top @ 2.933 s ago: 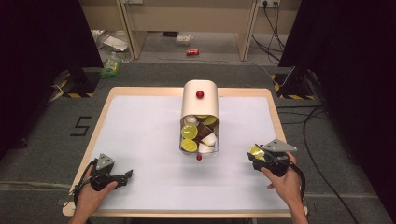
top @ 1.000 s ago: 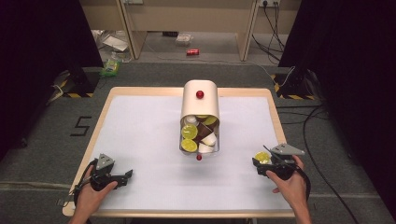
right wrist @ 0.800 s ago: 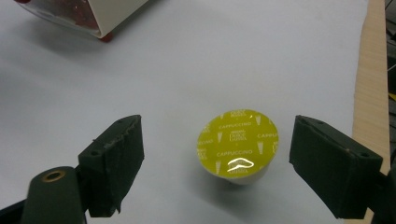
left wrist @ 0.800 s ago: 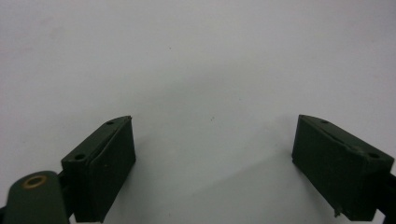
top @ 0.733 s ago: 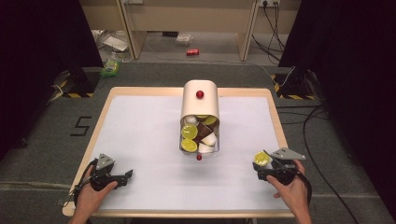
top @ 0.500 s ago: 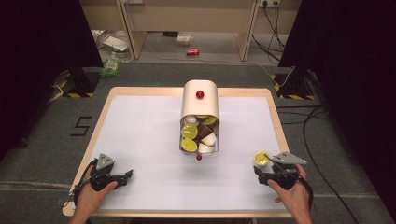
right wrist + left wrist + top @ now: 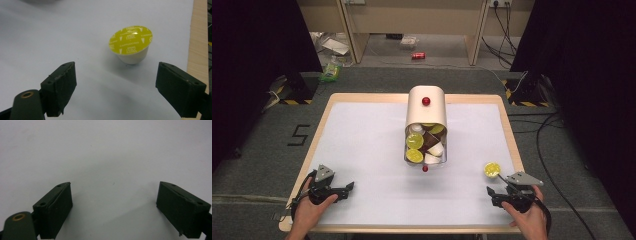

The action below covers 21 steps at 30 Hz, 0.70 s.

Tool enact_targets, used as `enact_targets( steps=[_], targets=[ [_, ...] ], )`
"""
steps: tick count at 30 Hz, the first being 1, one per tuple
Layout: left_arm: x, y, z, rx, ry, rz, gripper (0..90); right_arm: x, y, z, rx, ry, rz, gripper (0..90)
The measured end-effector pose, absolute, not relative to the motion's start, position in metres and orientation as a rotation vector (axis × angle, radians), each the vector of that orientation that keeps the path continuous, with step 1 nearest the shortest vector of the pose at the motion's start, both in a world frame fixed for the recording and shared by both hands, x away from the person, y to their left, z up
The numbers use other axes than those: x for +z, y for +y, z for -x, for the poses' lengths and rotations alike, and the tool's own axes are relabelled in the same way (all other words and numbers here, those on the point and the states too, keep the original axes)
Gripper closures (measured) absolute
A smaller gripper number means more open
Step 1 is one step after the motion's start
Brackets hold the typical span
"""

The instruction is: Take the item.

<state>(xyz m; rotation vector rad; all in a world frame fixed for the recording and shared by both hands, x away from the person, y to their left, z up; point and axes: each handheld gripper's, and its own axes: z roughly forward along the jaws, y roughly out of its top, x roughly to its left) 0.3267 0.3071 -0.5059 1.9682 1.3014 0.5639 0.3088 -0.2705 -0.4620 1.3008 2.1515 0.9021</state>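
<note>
A white coffee capsule with a yellow lid [image 7: 492, 169] [image 7: 131, 44] stands upright on the white table top at the right, near the wooden edge. Just behind it, toward the person, my right gripper [image 7: 496, 193] [image 7: 127, 92] is open and holds nothing; the capsule sits beyond its jaw tips. A cream dispenser with a red knob [image 7: 426, 124] lies in the middle, its clear end full of capsules [image 7: 424, 146]. My left gripper [image 7: 343, 189] [image 7: 113, 207] rests open at the front left over bare table.
A small red ball [image 7: 425, 169] lies just in front of the dispenser's mouth. The table's wooden rim [image 7: 511, 140] runs close to the right of the capsule. Cables [image 7: 557, 165] trail on the grey floor to the right.
The right gripper moved back toward the front edge, set the yellow-lidded capsule on the table and opened, then drew clear of it. The left gripper stayed still.
</note>
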Motion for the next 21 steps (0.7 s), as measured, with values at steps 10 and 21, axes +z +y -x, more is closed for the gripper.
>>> enact_targets(
  steps=[10, 21],
  targets=[
    [-0.506, 0.307, -0.327, 0.564, 1.301, -1.968, 12.4, -0.471, -0.277, -0.298, 0.873, 2.173, -1.323, 17.5],
    [-0.506, 0.307, -0.327, 0.564, 1.301, -1.968, 12.4, -0.474, -0.277, -0.294, 0.843, 2.196, -1.330, 17.1]
  ],
)
